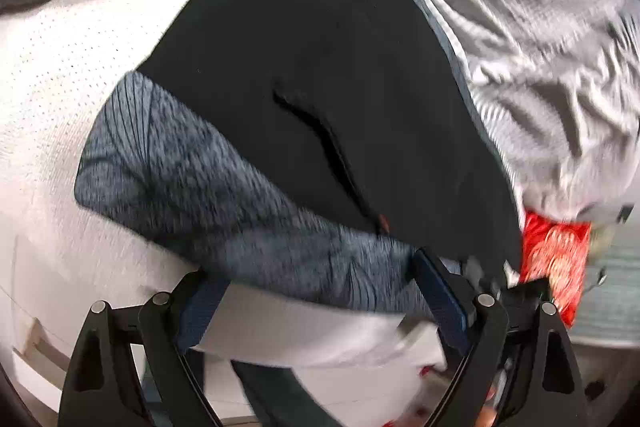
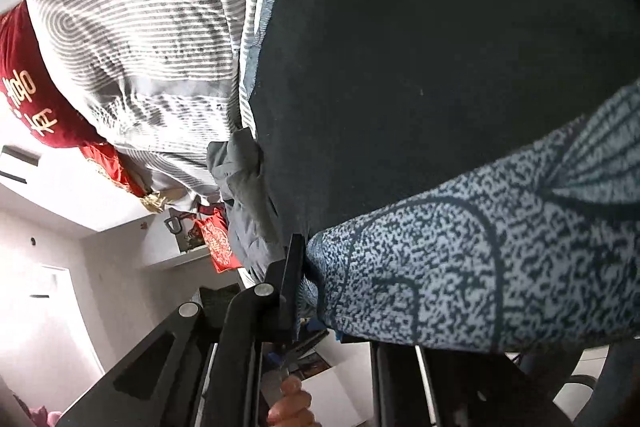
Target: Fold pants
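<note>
Black pants (image 1: 320, 67) lie spread on a white bed, and their blue-speckled waistband (image 1: 200, 187) is nearest me. My left gripper (image 1: 320, 303) stands wide open at the waistband's lower edge. The band runs across between its blue-padded fingers (image 1: 440, 295), which do not press on it. In the right wrist view the pants (image 2: 440, 67) fill the upper right. My right gripper (image 2: 306, 267) is shut on the end of the waistband (image 2: 480, 247). One black finger (image 2: 294, 279) shows against the fabric; the other is hidden behind the band.
A white dotted sheet (image 1: 60, 107) lies under the pants. A grey-and-white striped quilt (image 1: 540, 47) (image 2: 140, 27) is bunched along one side, with red cushions (image 1: 556, 259) (image 2: 28, 95) beyond it. A crumpled grey cloth (image 2: 240, 187) sits by the pants' edge. A hand (image 2: 292, 407) shows below.
</note>
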Tool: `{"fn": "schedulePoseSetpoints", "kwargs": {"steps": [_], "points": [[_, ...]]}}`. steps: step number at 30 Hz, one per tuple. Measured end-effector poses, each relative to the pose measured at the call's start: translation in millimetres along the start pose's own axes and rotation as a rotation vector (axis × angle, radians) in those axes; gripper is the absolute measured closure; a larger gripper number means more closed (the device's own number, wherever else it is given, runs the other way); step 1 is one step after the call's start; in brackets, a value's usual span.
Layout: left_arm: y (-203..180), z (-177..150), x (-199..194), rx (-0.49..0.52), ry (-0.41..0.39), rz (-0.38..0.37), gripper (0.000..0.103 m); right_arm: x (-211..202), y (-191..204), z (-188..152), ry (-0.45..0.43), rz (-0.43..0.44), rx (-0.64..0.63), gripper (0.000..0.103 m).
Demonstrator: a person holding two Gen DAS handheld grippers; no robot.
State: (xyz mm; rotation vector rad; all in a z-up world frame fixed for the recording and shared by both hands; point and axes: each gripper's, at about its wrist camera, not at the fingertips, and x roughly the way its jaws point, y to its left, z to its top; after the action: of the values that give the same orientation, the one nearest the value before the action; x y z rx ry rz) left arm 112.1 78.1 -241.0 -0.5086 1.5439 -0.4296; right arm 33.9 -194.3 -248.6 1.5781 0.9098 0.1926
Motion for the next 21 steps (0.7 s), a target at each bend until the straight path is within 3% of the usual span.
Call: {"fn": "schedulePoseSetpoints", "kwargs": {"steps": [1,2,3,4,7,12,21], "points": [[1.6,4.0,-1.3,-0.026,-0.016,-0.003,0.011,0.1,2.1,0.4,0.004,-0.009,-0.005,0.091],[2.3,6.9,-2.8,-0.04,-0.035,-0.002,0.027,-0.7,2.7,0.9,0.007,-0.017,-0.008,0.091],[2.6,10.7,-4.6,-0.048,-0.046,-0.006,0.051,-2.0,4.4,1.4,0.008,-0.028,-0.013,0.091],[2.0,14.9,-5.5,-0.042,-0.04,-0.029,0.061,-1.8,7.3,2.0,0.01,-0.042,-0.019,0.091],[-13.9,19.7,-15.2,0.033,-0.069,0.023,0.068,-3.3,19.6,2.5,0.02,-0.102,-0.063,0.091],[-56.4,28.9,-41.0,0.21,-0.122,0.081,0.068,-11.8,55.4,12.7,0.022,-0.145,-0.122,0.091],[-120.5,86.4,-43.4,0.324,-0.136,0.117,0.068,-6.3,113.4,72.0,0.083,-0.216,-0.196,0.09]]}}
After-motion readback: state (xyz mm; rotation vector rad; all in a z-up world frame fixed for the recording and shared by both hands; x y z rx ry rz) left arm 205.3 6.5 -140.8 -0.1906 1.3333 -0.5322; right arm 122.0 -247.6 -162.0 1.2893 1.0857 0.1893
